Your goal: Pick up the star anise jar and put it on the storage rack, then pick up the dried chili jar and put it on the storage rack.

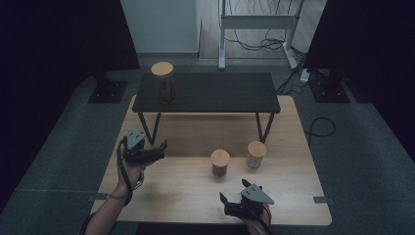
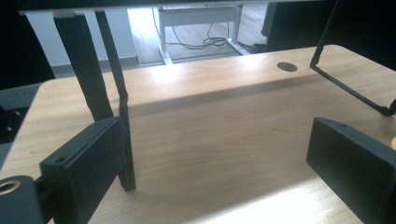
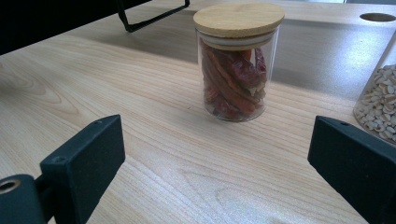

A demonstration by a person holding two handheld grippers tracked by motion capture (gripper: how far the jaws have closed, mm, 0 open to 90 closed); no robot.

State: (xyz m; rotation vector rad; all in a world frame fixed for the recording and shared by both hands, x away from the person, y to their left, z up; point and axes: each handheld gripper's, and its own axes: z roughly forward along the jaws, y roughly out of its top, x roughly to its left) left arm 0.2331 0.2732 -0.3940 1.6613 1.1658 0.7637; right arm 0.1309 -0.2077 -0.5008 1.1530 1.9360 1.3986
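Right claw (image 1: pixel 234 200): jaws apart, empty, near side of chilli jar (image 1: pixel 220 163); left claw (image 1: pixel 159 149) spread, empty. Left gripper view: shelf leg (image 2: pixel 122 135) only. Right gripper view: jar (image 3: pixel 237 63) centred; advance straight, clamp below lid.

We record the left gripper (image 2: pixel 215 163) low over the pale wooden table (image 2: pixel 224 121), its two black jaws standing wide apart with nothing between them. We list a black shelf leg (image 2: pixel 122 135) just beside the left jaw, a second black leg frame (image 2: pixel 348 88) far right, and a round hole (image 2: pixel 287 66) in the tabletop.
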